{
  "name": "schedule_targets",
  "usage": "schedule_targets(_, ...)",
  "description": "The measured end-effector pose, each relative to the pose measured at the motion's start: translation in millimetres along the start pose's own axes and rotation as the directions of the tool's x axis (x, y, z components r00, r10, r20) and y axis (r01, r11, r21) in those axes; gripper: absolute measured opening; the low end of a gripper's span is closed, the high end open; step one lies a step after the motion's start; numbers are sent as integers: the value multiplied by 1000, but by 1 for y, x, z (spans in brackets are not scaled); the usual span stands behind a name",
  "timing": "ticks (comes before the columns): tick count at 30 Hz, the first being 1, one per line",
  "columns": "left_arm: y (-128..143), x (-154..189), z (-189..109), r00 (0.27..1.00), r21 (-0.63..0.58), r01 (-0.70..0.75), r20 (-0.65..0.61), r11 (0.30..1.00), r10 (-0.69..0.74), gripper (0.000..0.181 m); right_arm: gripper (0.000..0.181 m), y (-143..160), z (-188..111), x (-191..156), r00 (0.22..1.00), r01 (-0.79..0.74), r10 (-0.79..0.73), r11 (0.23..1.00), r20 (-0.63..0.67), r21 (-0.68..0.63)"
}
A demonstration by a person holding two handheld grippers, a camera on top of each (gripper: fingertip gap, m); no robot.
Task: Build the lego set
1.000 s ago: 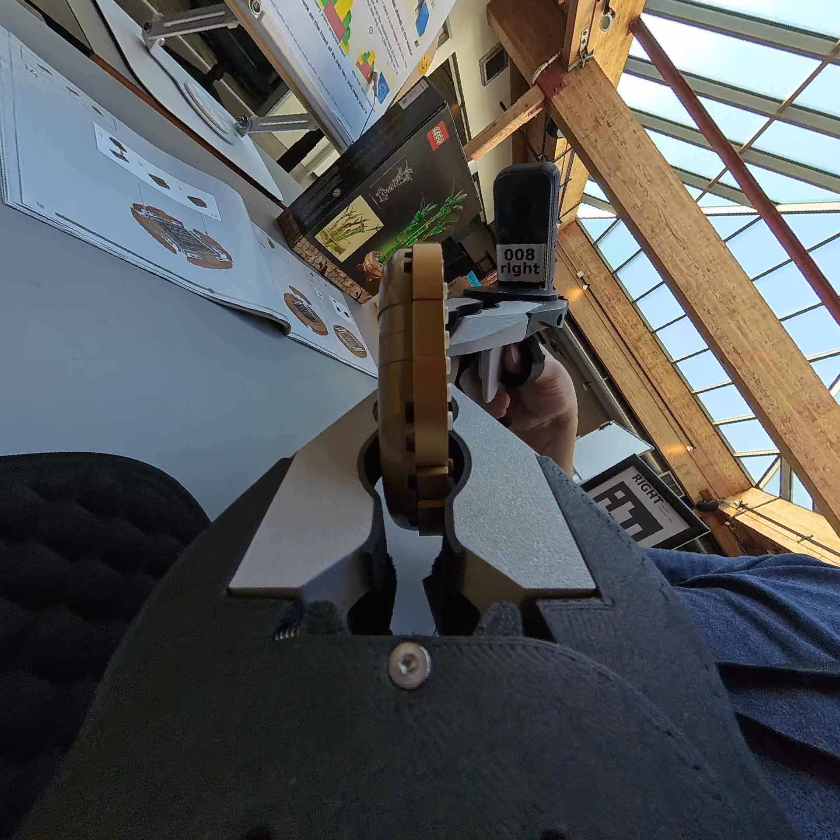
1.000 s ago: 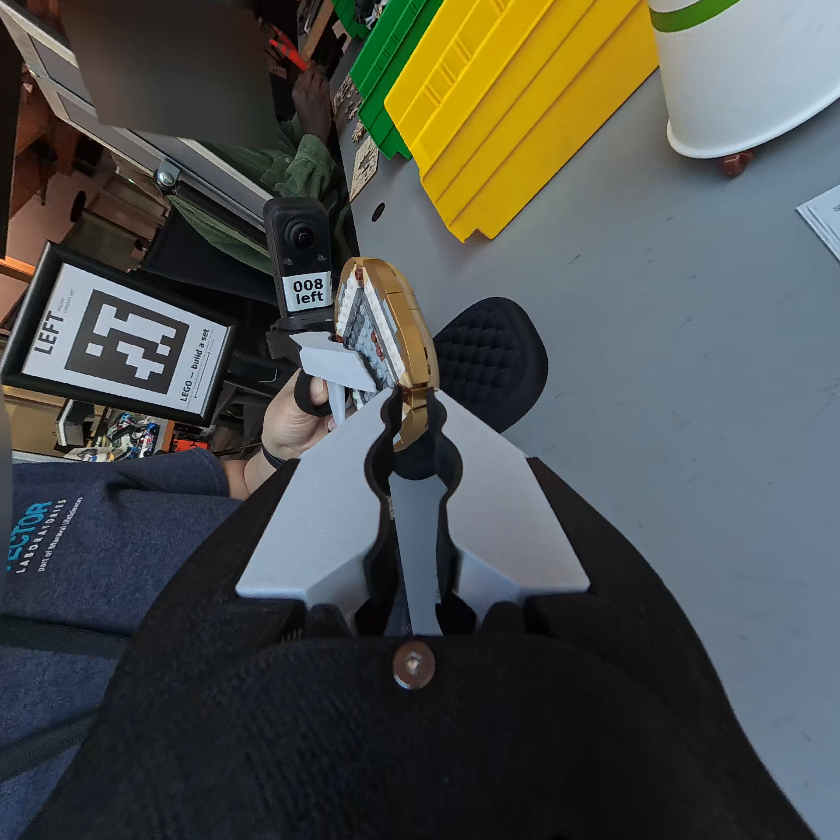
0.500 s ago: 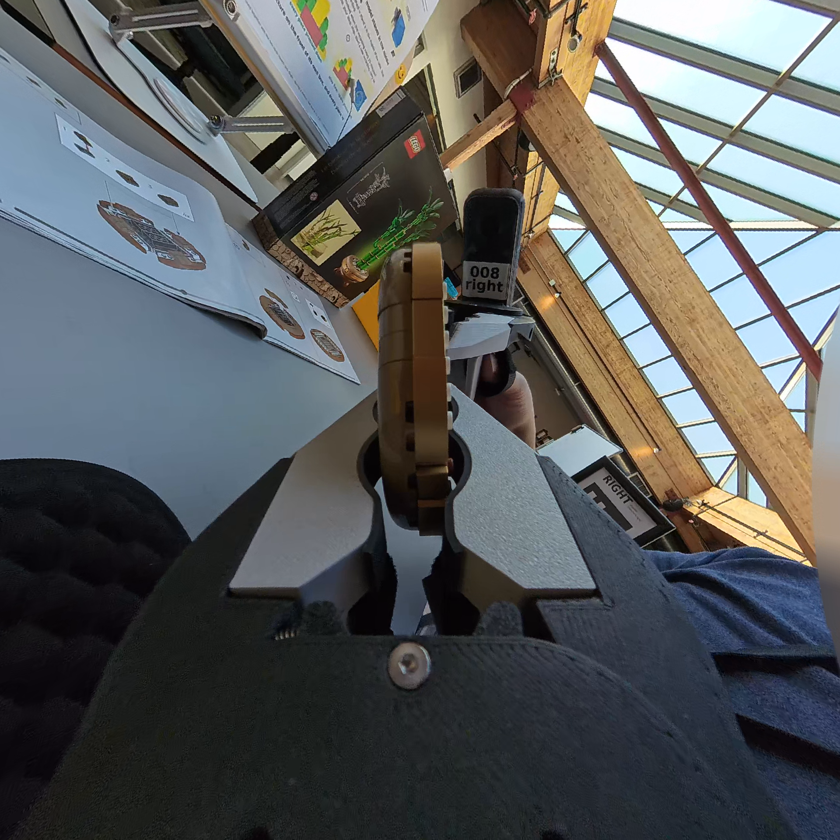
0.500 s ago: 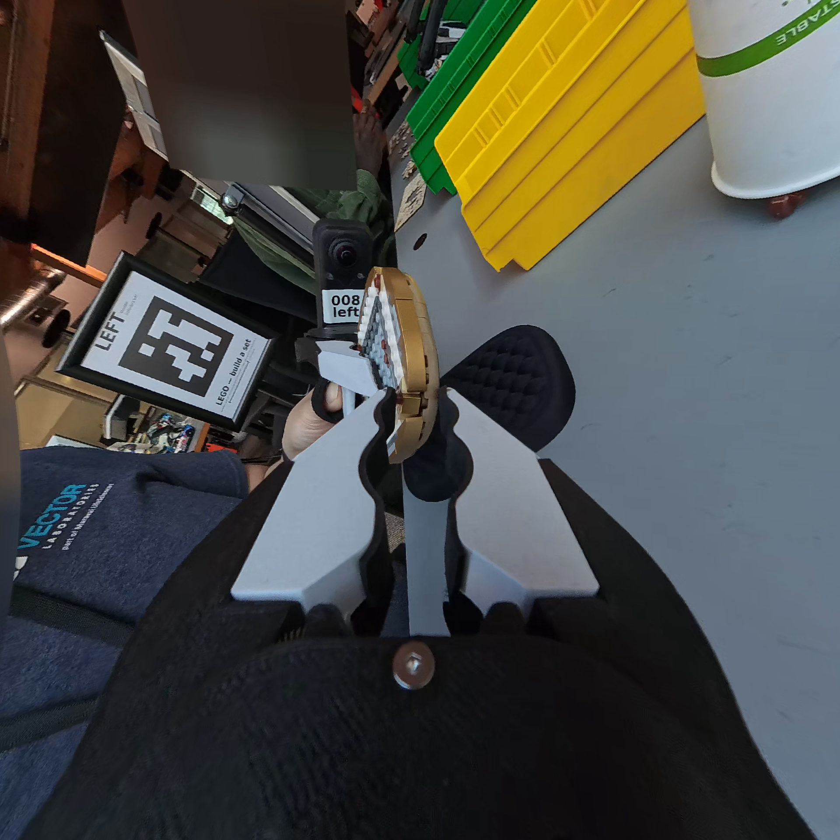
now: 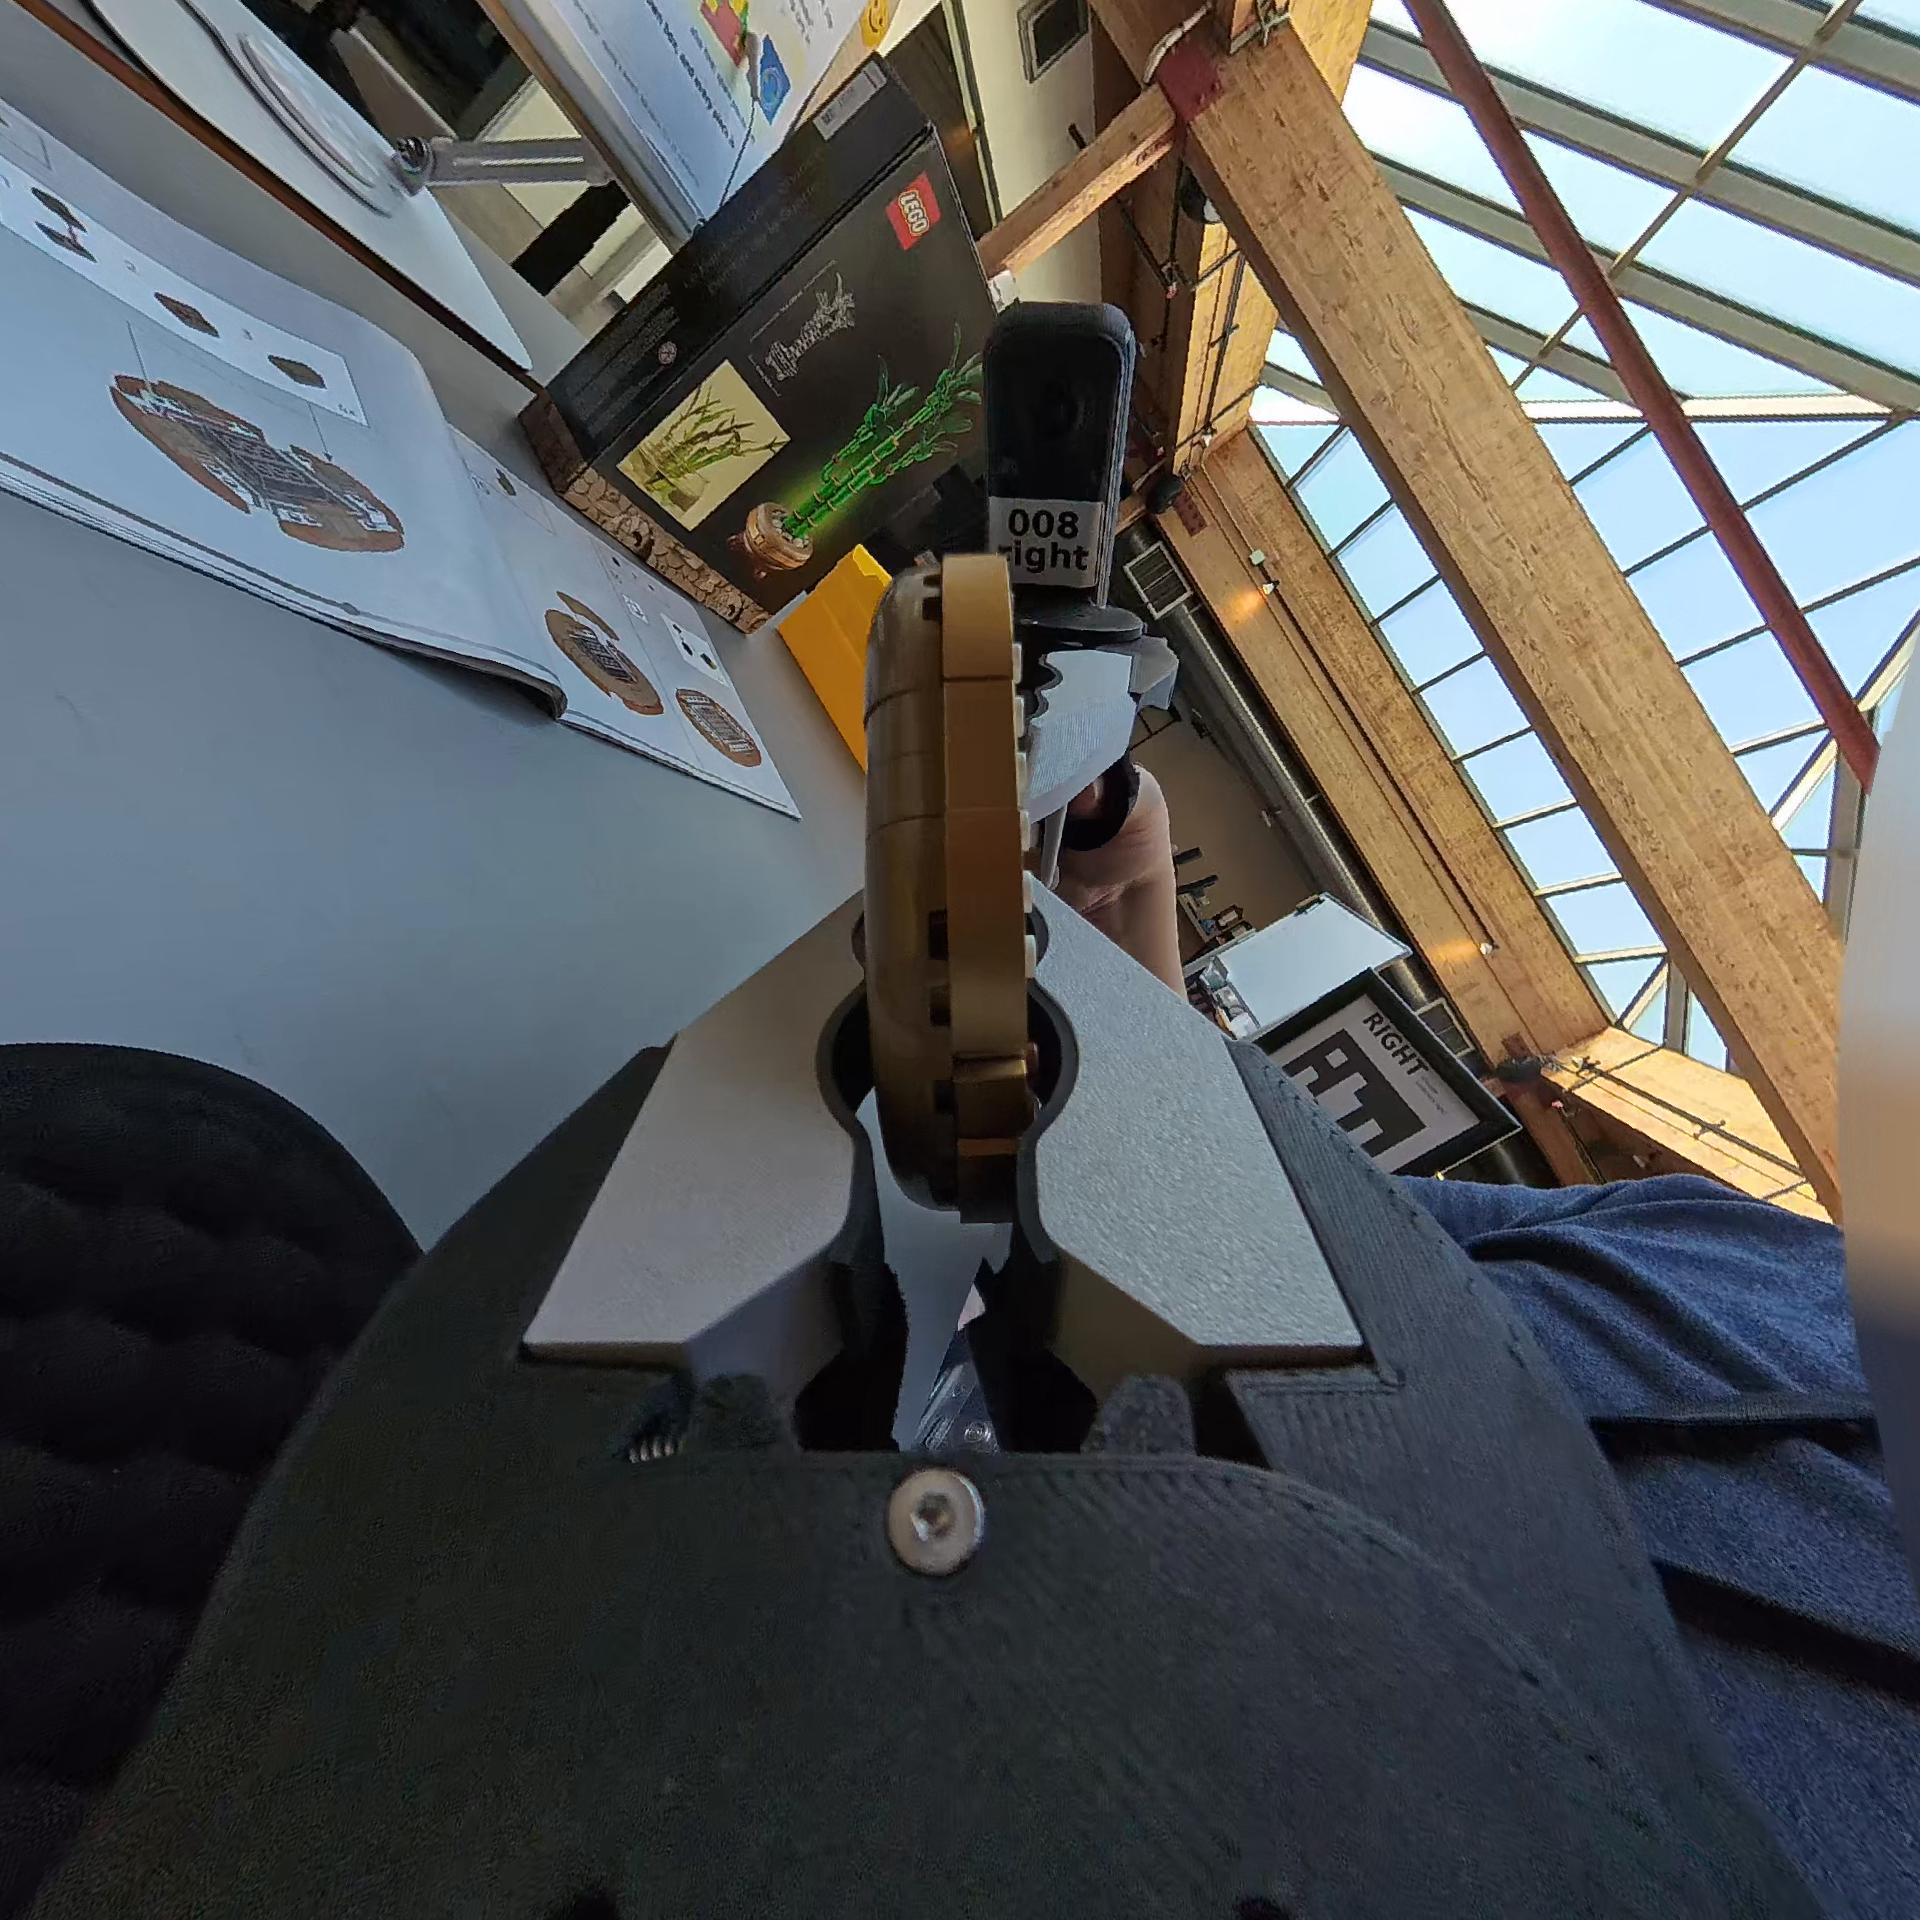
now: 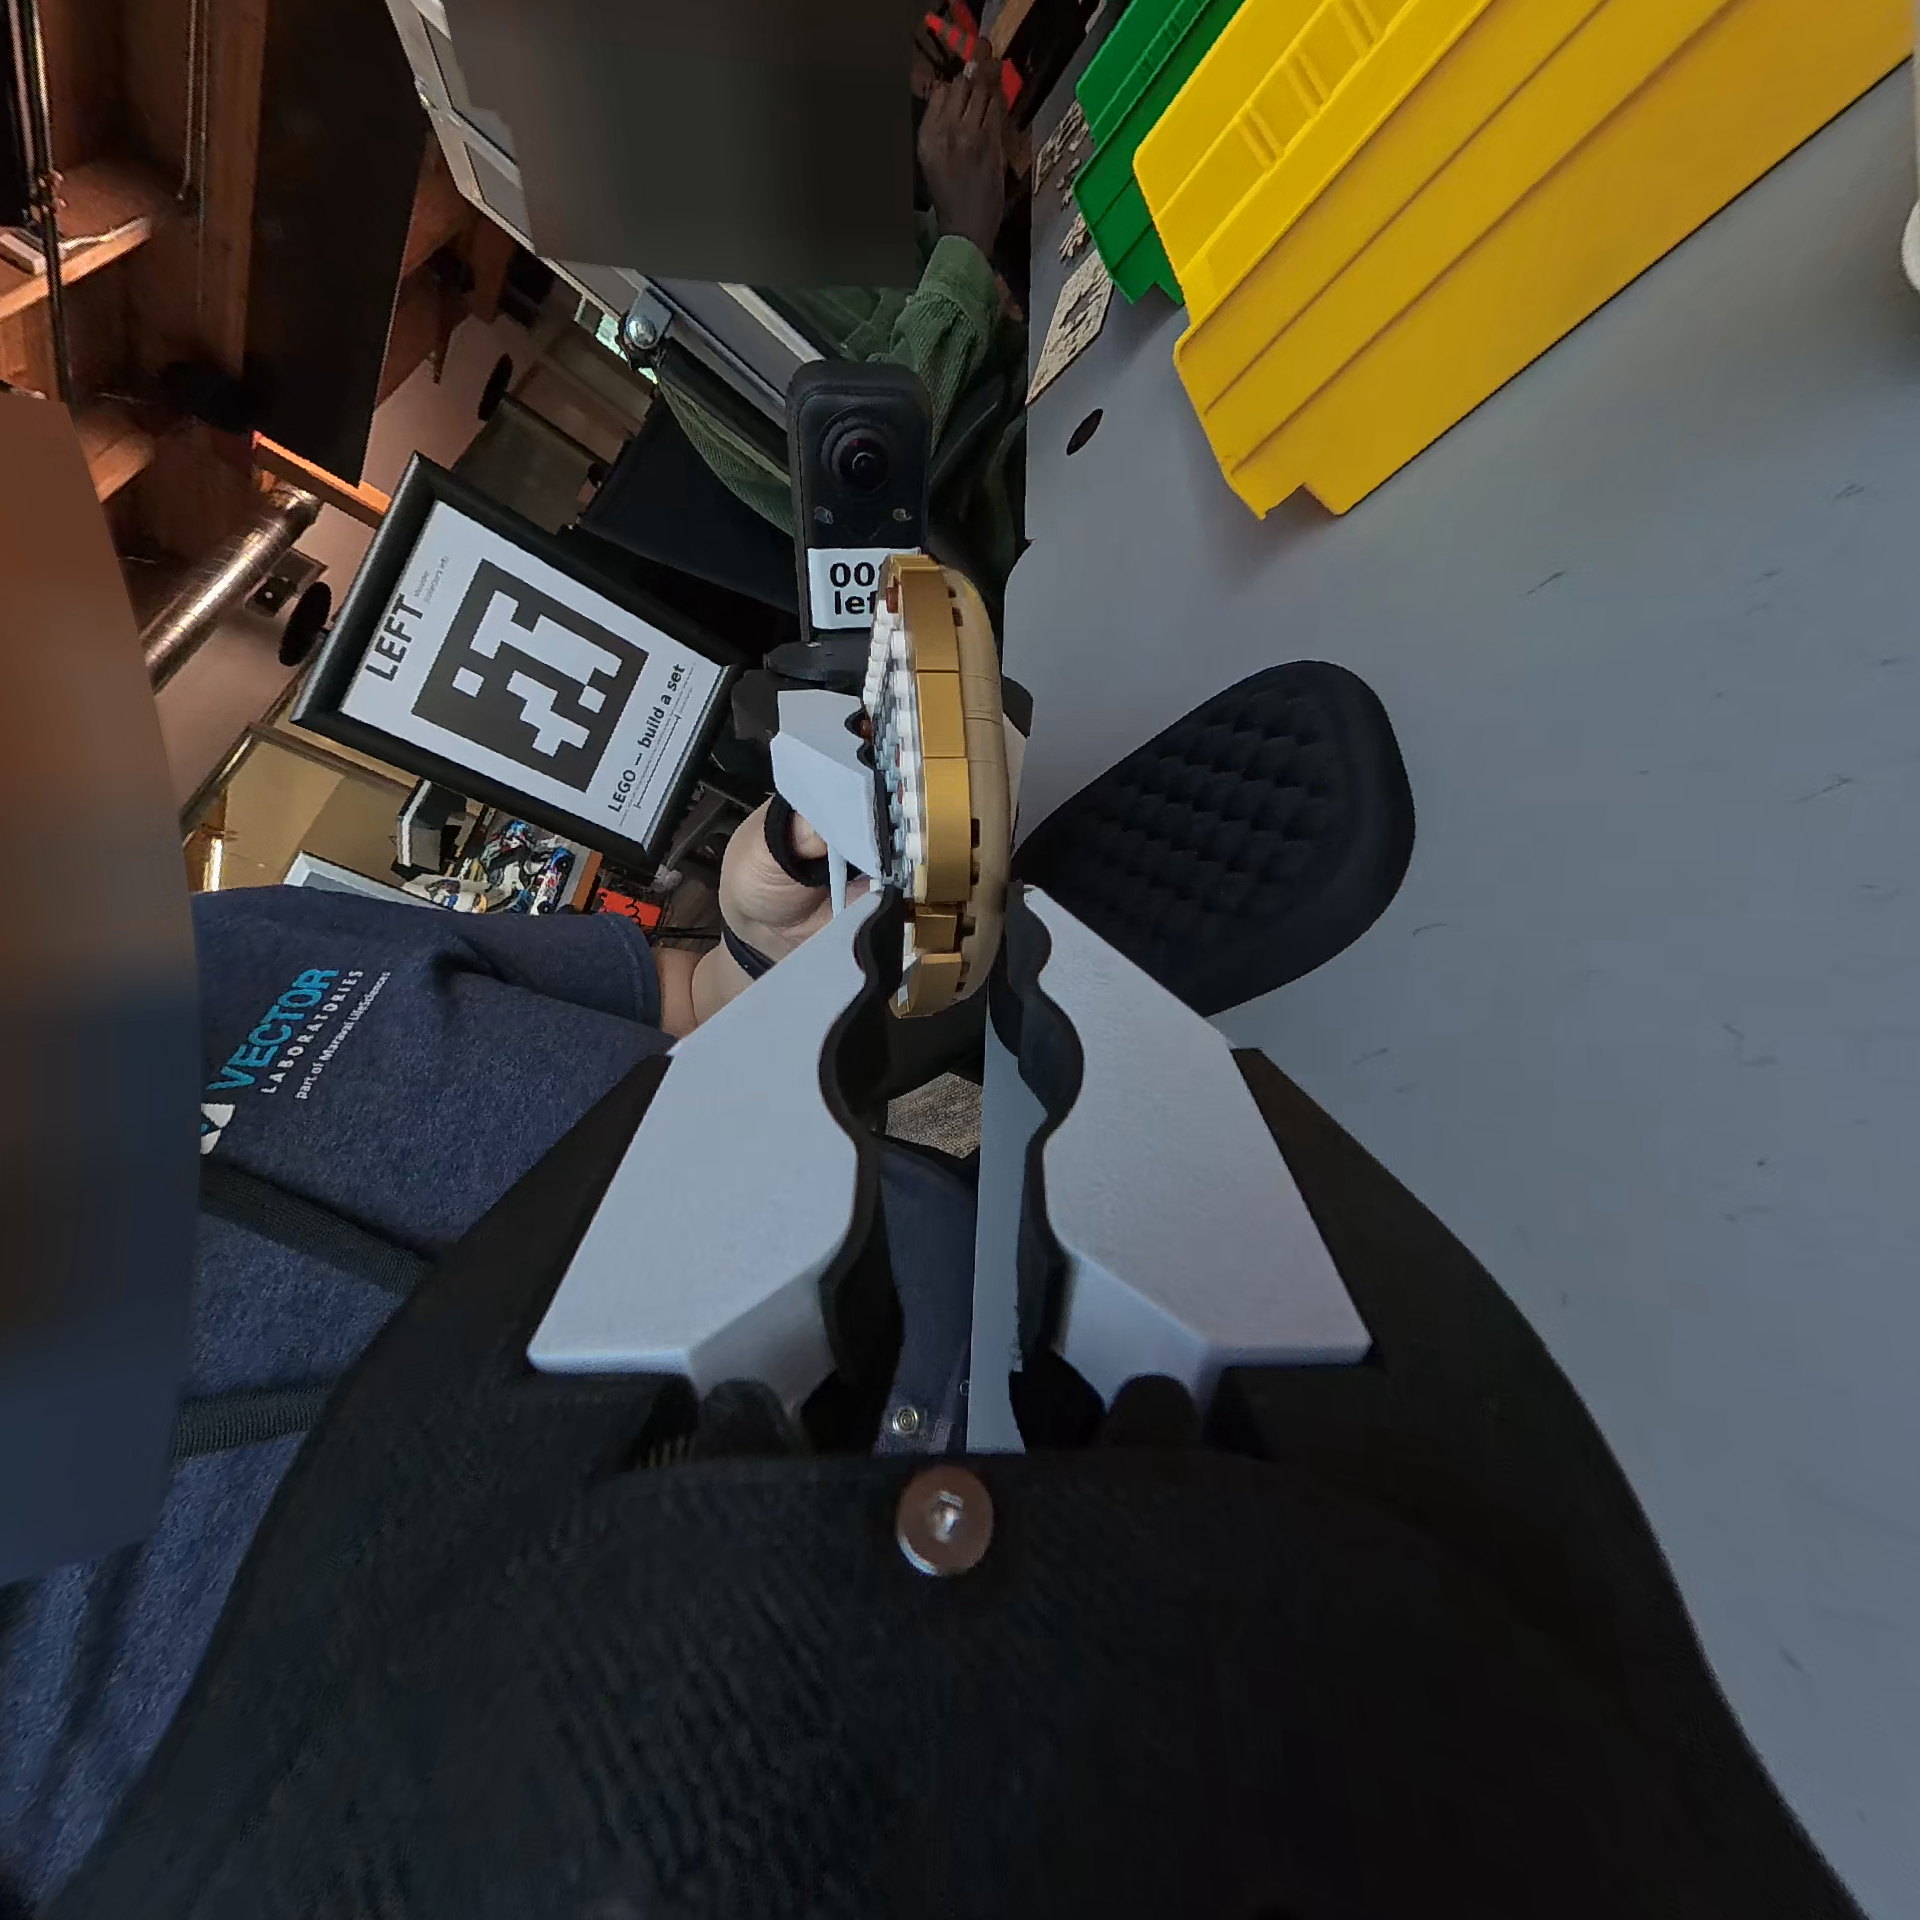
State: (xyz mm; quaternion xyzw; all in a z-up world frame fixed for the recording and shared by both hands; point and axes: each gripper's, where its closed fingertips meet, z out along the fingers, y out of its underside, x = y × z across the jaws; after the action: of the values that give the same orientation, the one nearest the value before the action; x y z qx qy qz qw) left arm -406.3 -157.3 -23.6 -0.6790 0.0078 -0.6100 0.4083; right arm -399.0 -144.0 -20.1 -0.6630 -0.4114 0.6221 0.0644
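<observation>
A round gold lego disc (image 5: 940, 862) is standing on edge in the air above the grey tabletop (image 5: 312, 831), its studded white and grey face (image 6: 894, 748) turned toward the person's blue sleeve (image 5: 1662, 1351). The left tool (image 5: 945, 1049) is gripping the disc's lower rim, with both grey fingers (image 5: 727, 1174) pressed against its two faces. In the right wrist view the right tool (image 6: 940, 966) is sitting at the opposite rim of the same disc (image 6: 951, 790); its right finger (image 6: 1164, 1143) looks to be touching the gold side while a gap is showing at the left one — the tool is parted rather than clamped.

The two tools are facing each other, each with a black camera above it (image 5: 1055, 436) (image 6: 857, 468), and a hand (image 6: 769, 883) is wrapping the left tool's handle.

On the tabletop an open instruction booklet (image 5: 312, 468) is lying beside the dark set box (image 5: 790, 416), which is standing near a yellow bin (image 5: 831, 644). A black padded rest (image 6: 1226, 831) is lying just past the disc, and yellow (image 6: 1455, 260) and green bins (image 6: 1132, 135) are stacked farther off. Framed marker cards (image 6: 520, 665) (image 5: 1371, 1081) are standing off the tabletop — one on each side.
</observation>
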Motion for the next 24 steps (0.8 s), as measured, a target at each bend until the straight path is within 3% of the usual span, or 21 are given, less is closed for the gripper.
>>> schedule_targets(6,1,5,-1,999,-16,26,-39,1000,-26,18,18,1,-2,-6,998,-14,15,1000,57,-20)
schedule_targets(24,5,6,-1,1000,-39,19,-23,999,-20,18,16,8,-1,-5,998,65,-66,995,-19,-77)
